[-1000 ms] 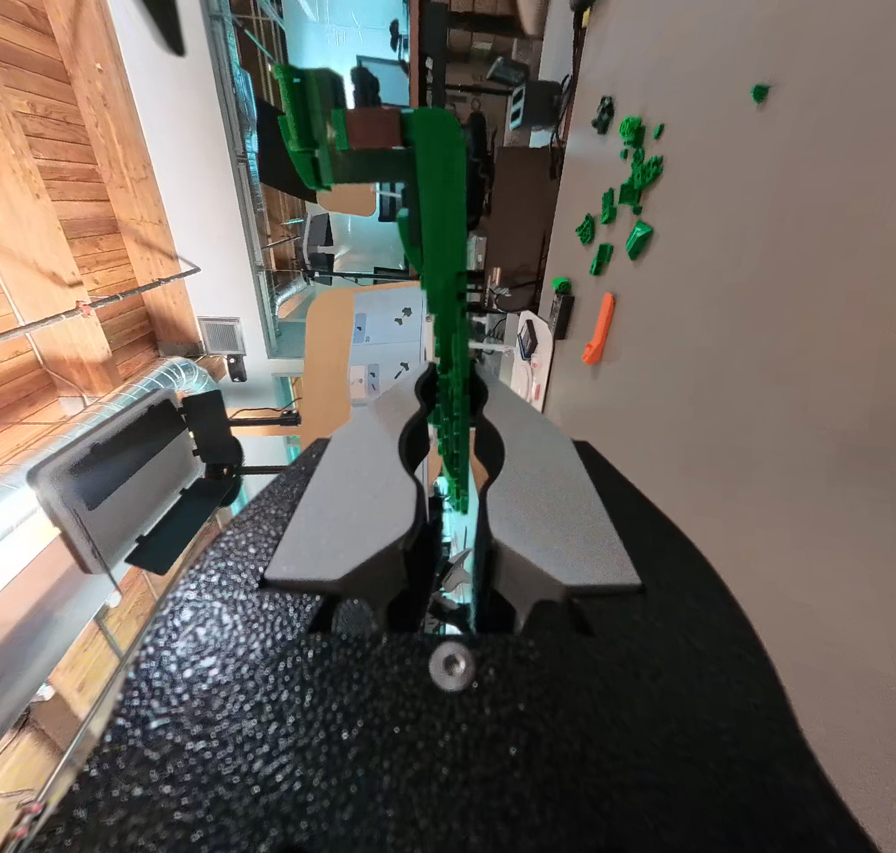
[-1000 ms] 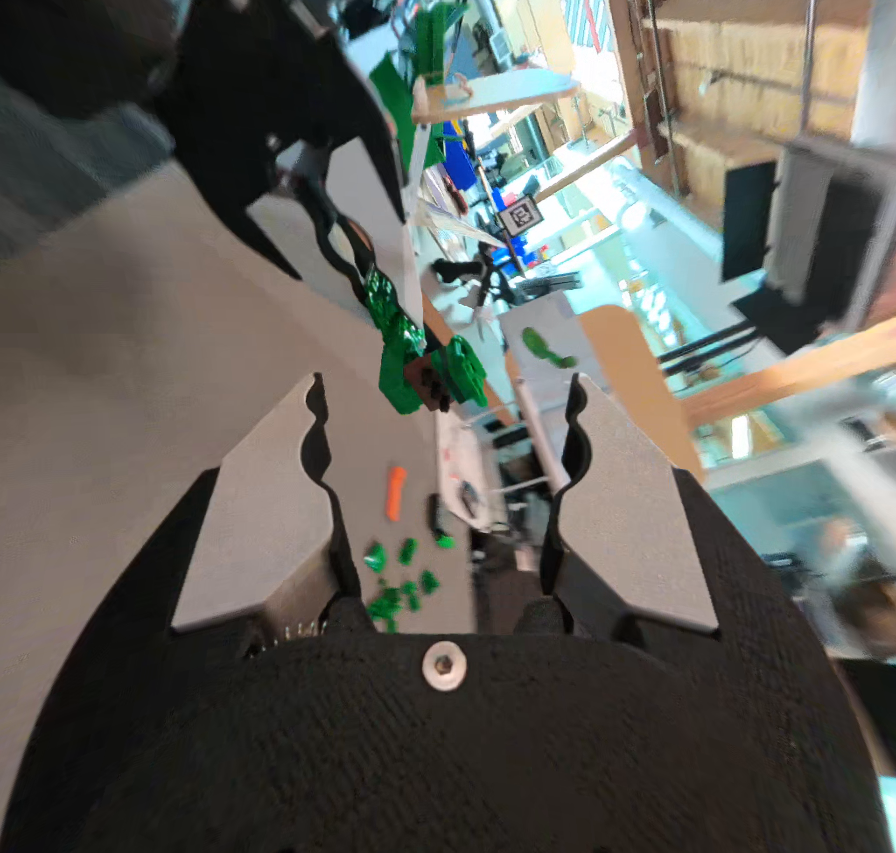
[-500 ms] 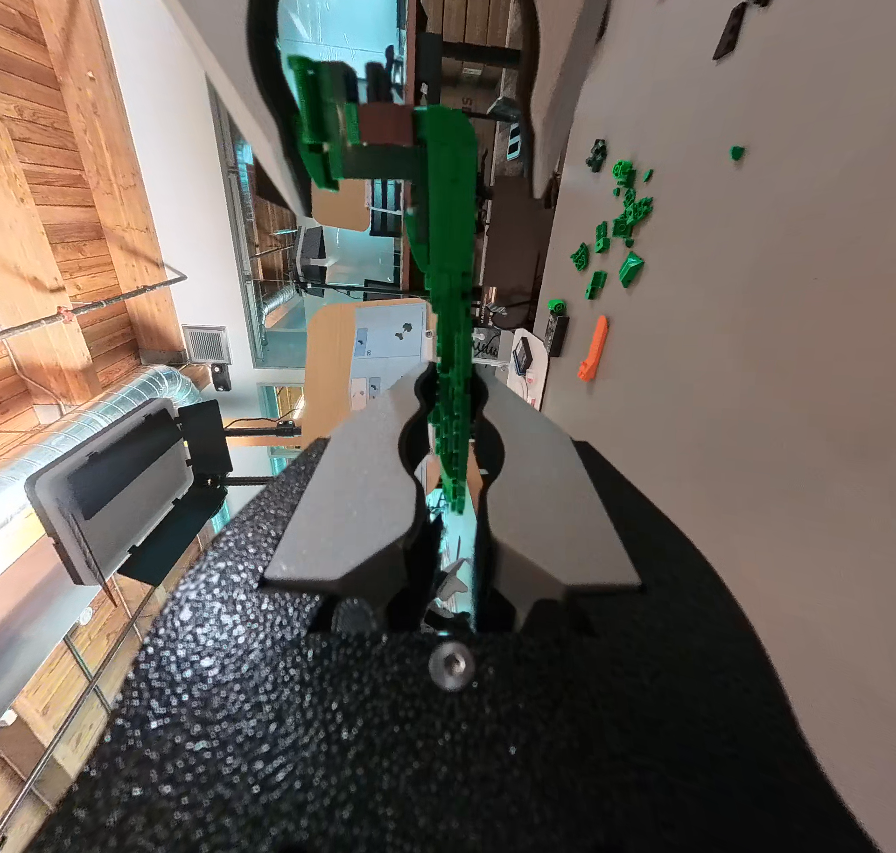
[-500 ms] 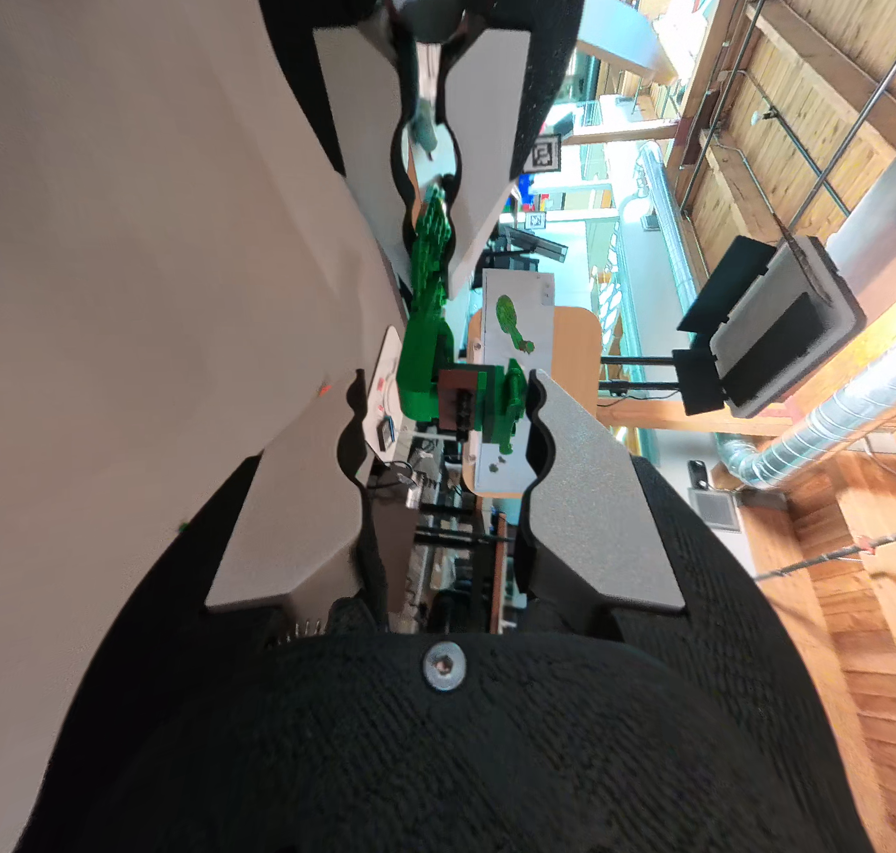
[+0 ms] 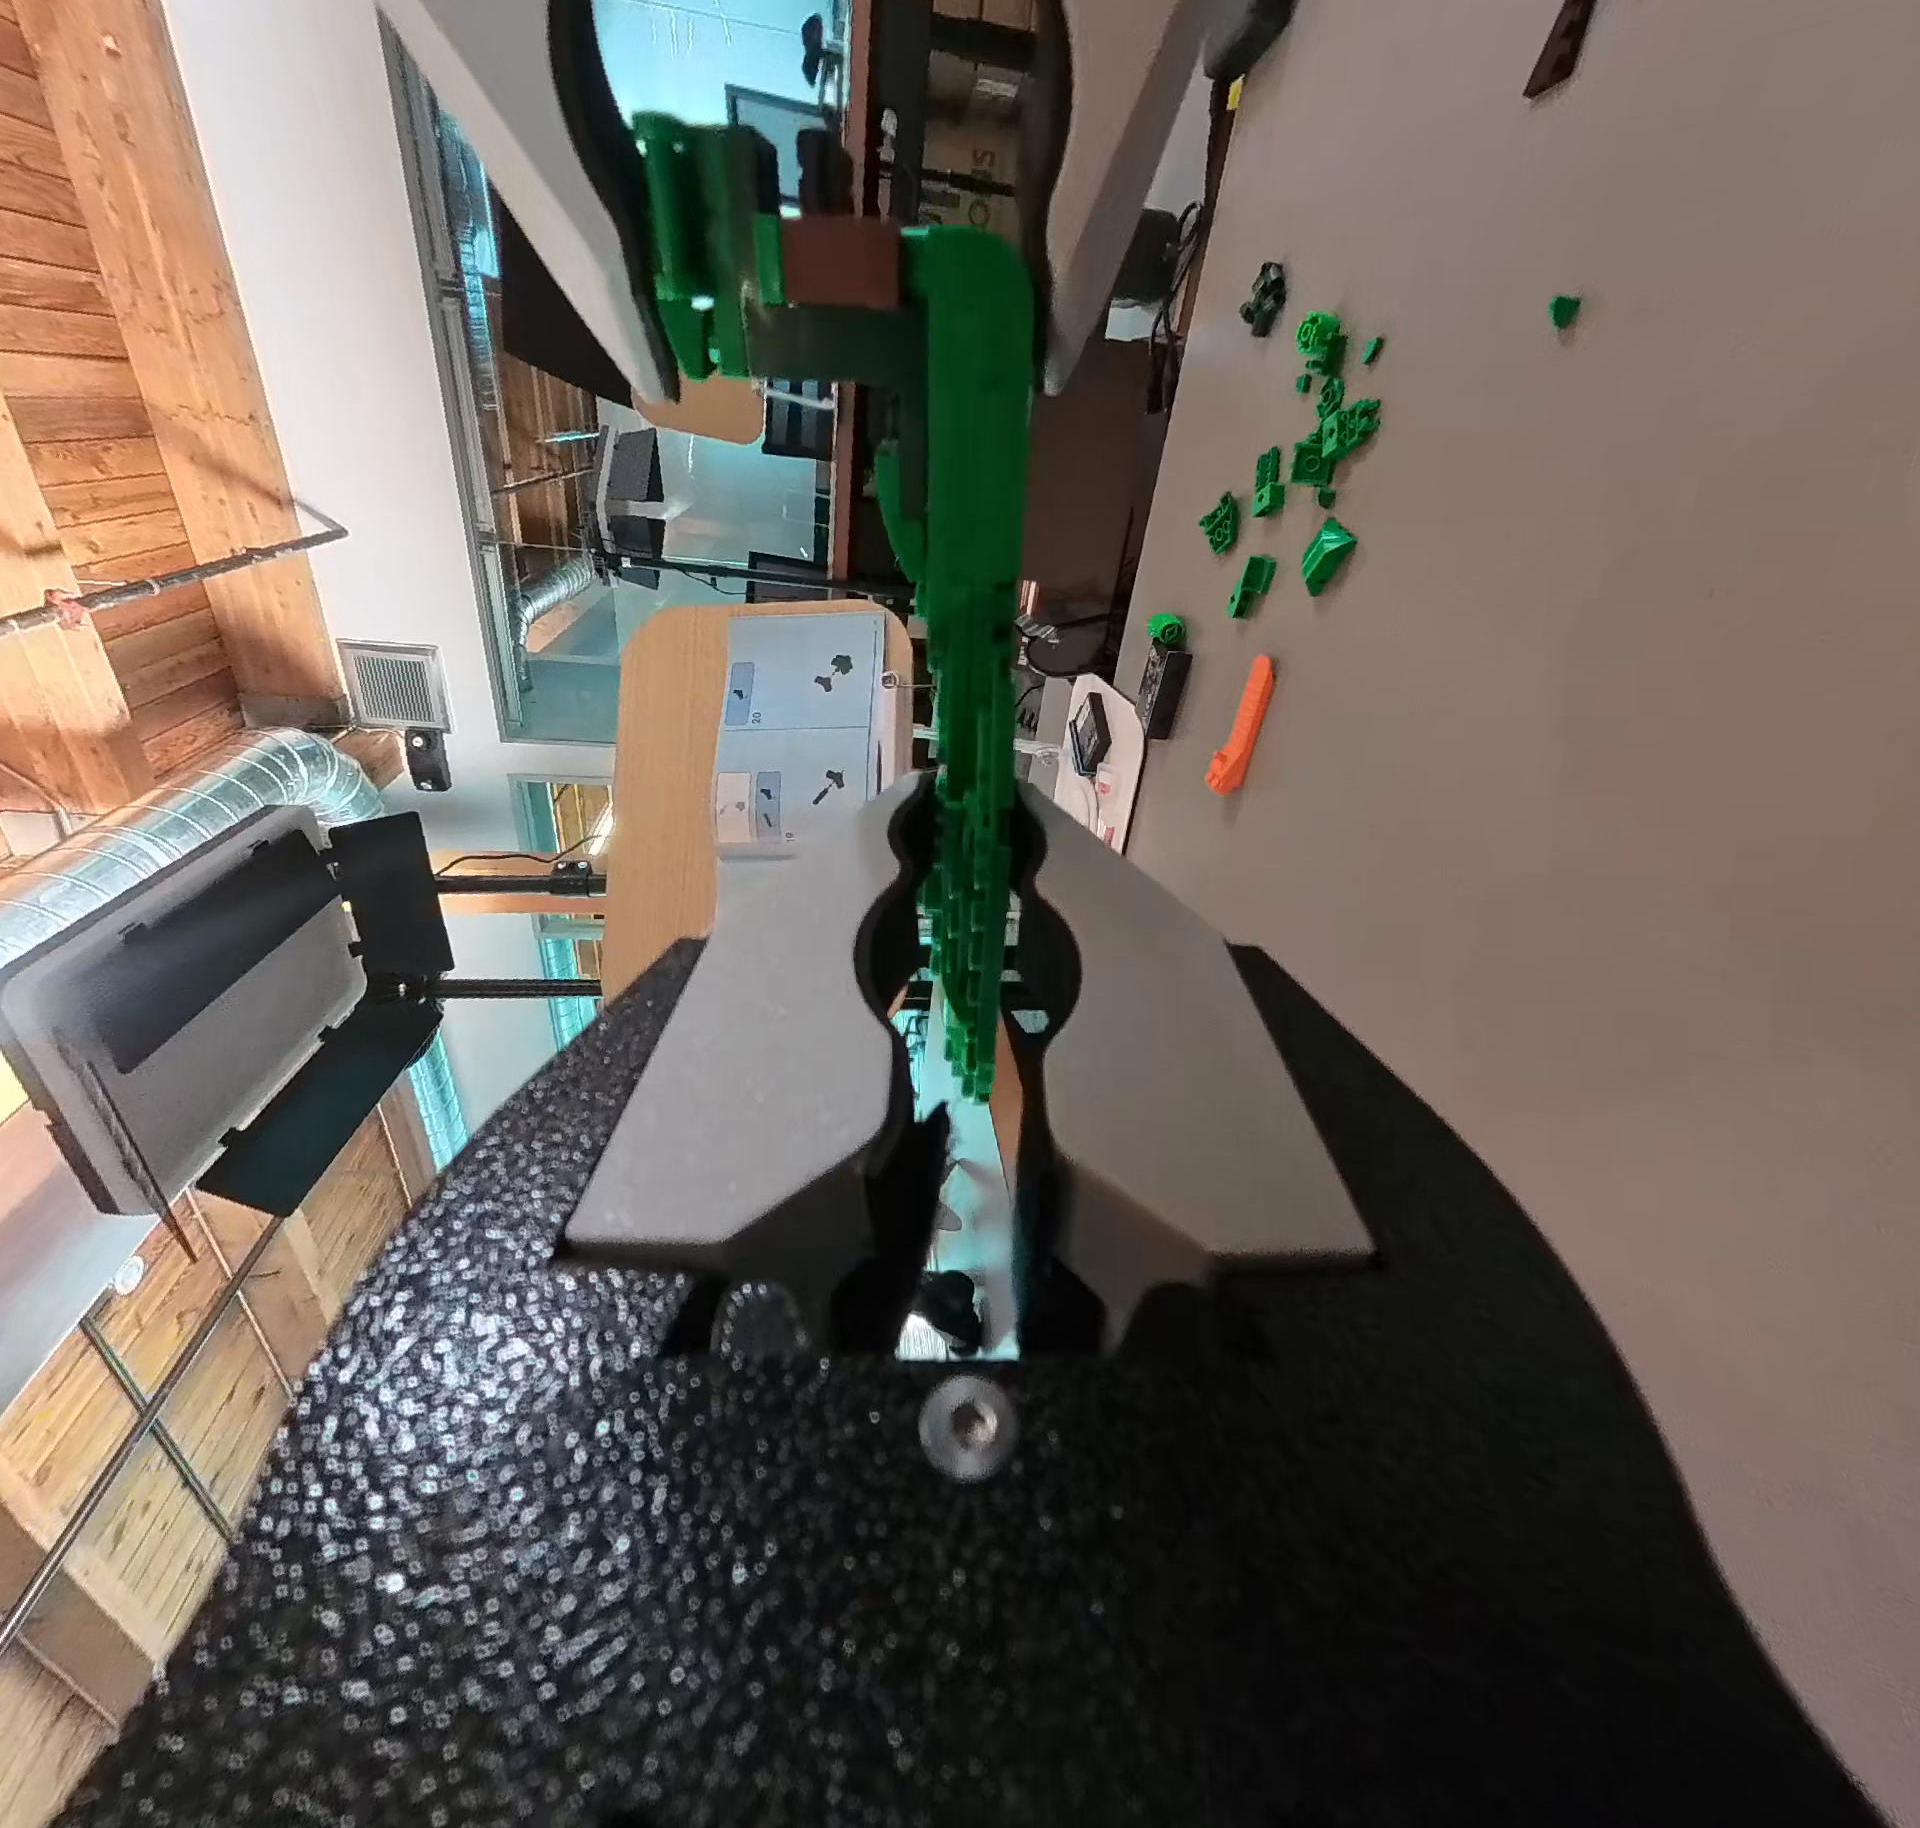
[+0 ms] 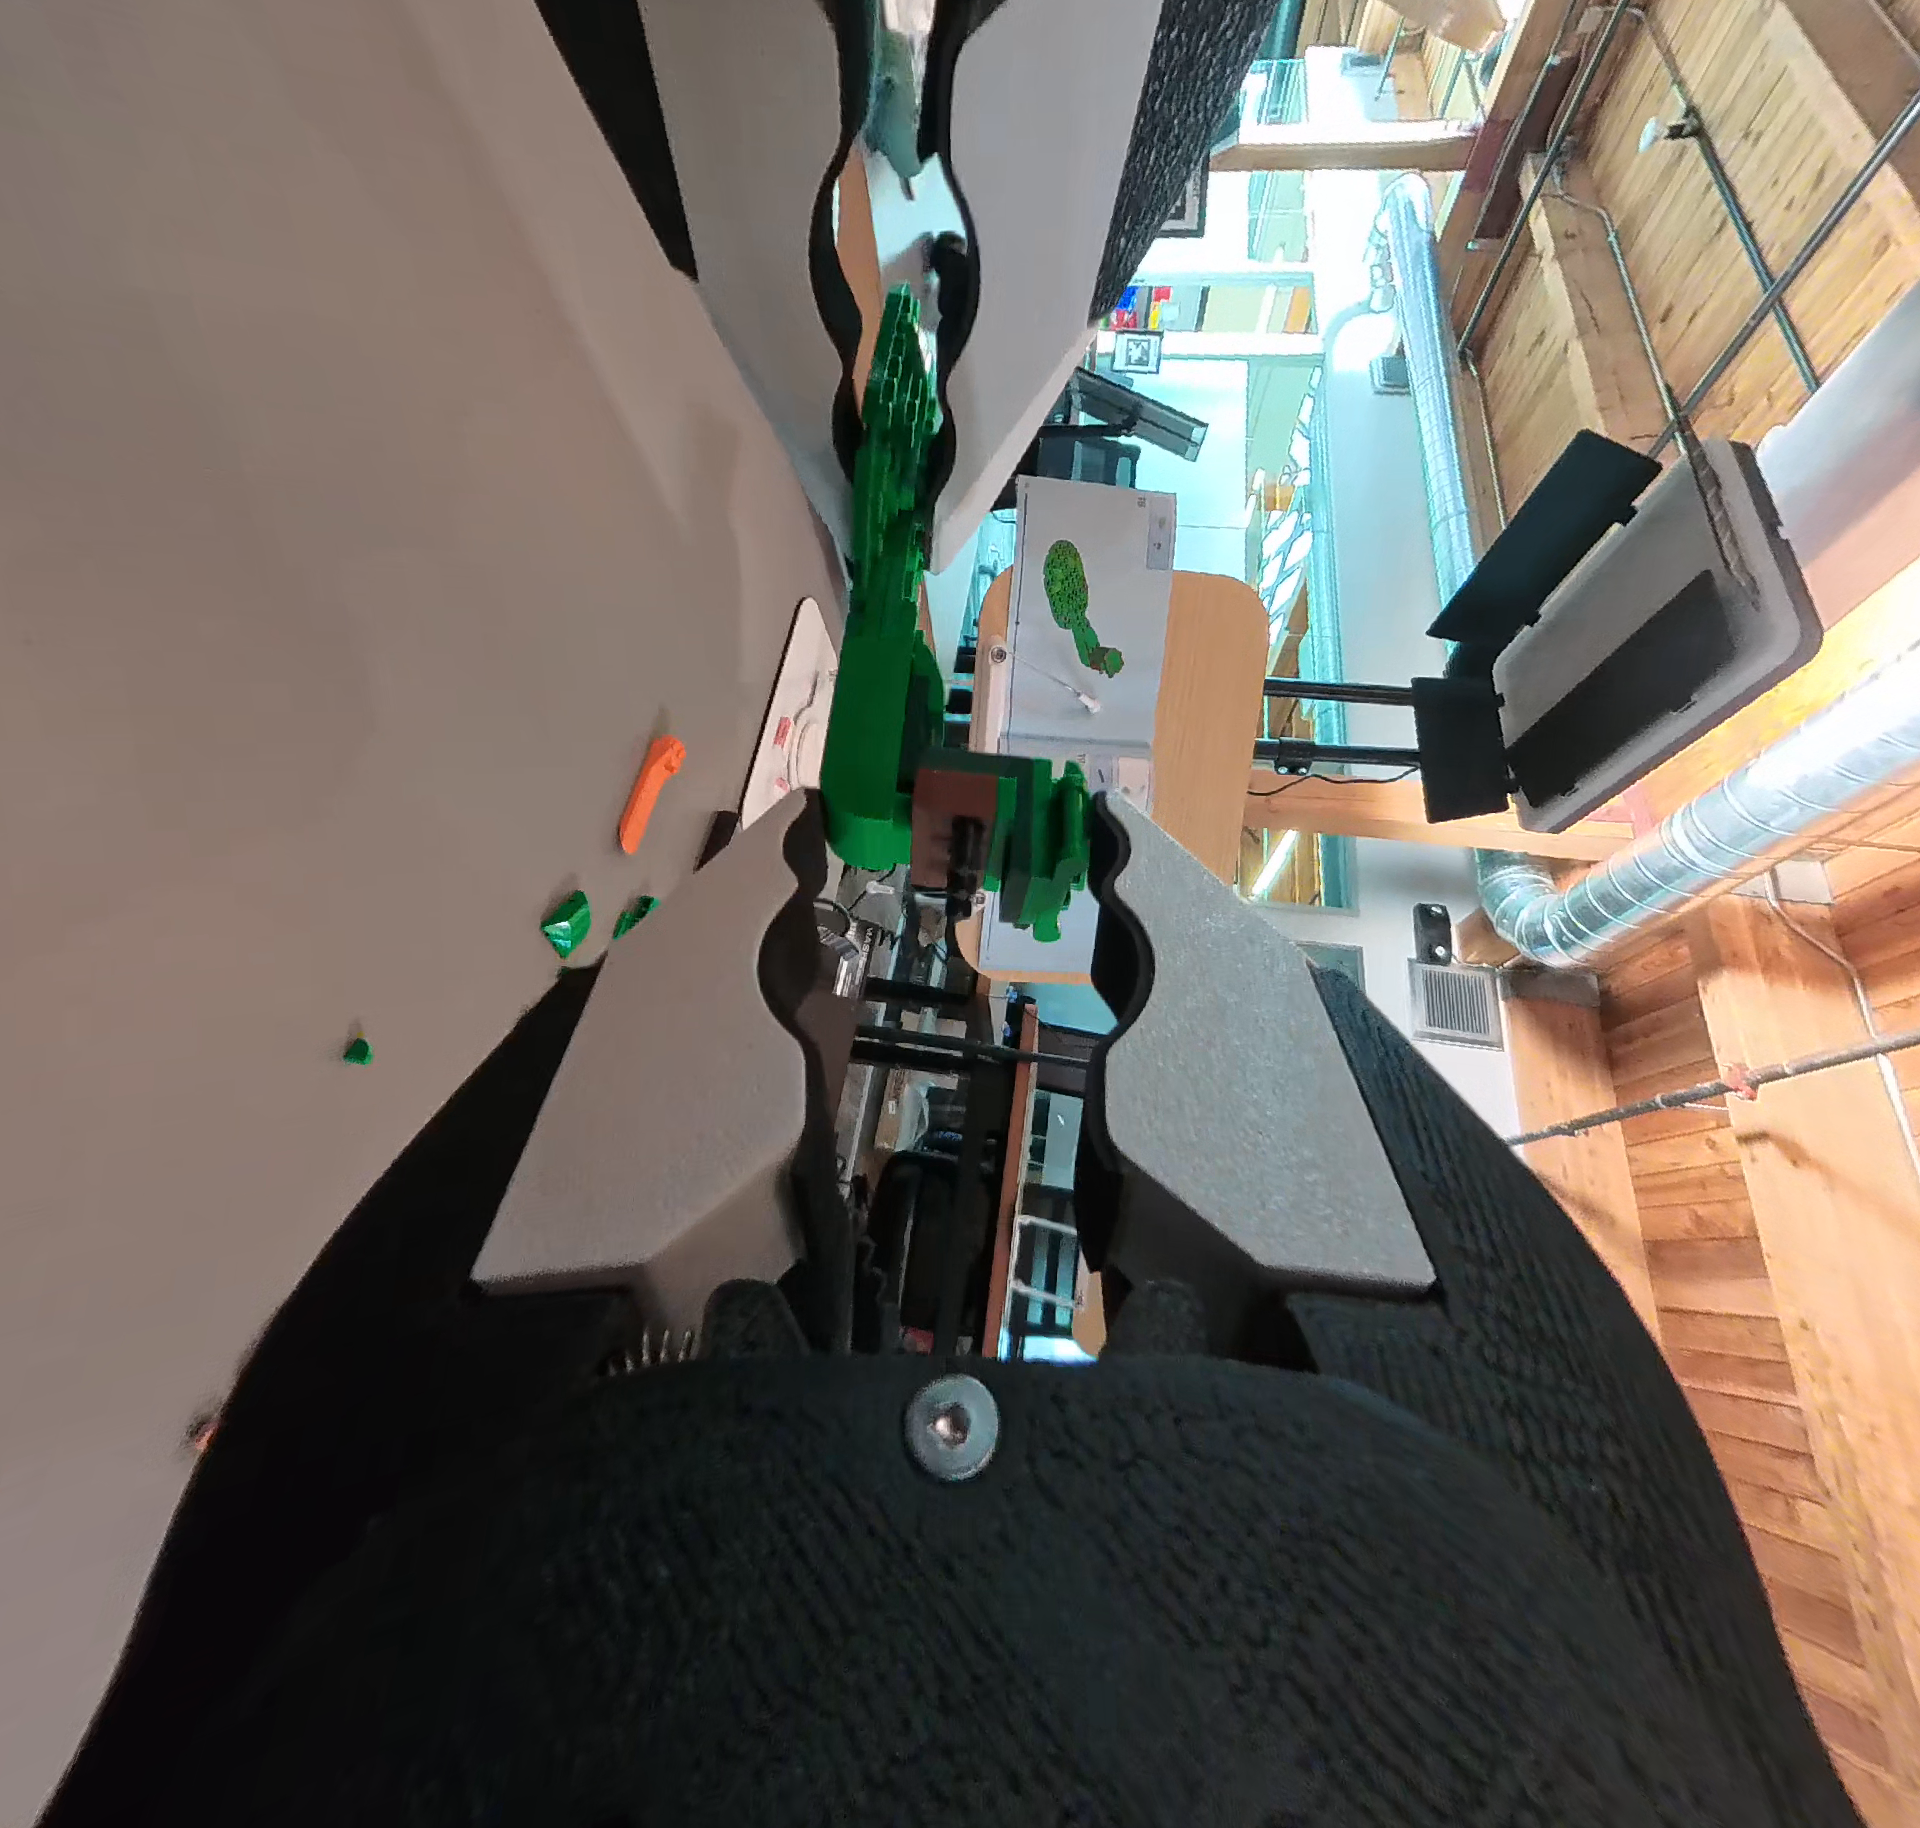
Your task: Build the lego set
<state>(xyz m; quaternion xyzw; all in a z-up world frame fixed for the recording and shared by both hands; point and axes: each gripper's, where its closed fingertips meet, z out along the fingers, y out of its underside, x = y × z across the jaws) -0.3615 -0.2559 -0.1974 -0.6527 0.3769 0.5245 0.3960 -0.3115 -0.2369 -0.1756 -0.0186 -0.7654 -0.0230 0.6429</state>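
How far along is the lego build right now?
Done: a long green leaf assembly with a brown block and a green cluster at one end is built. In hand: the left gripper is clamped on the leaf's studded end, held off the table; the right gripper, open, brackets the brown-block end. Left: loose green pieces and black pieces lie unused.

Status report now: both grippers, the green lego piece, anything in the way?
Left gripper shut on green lego piece. Right gripper open, fingers around its far end with the brown block. Nothing between them.
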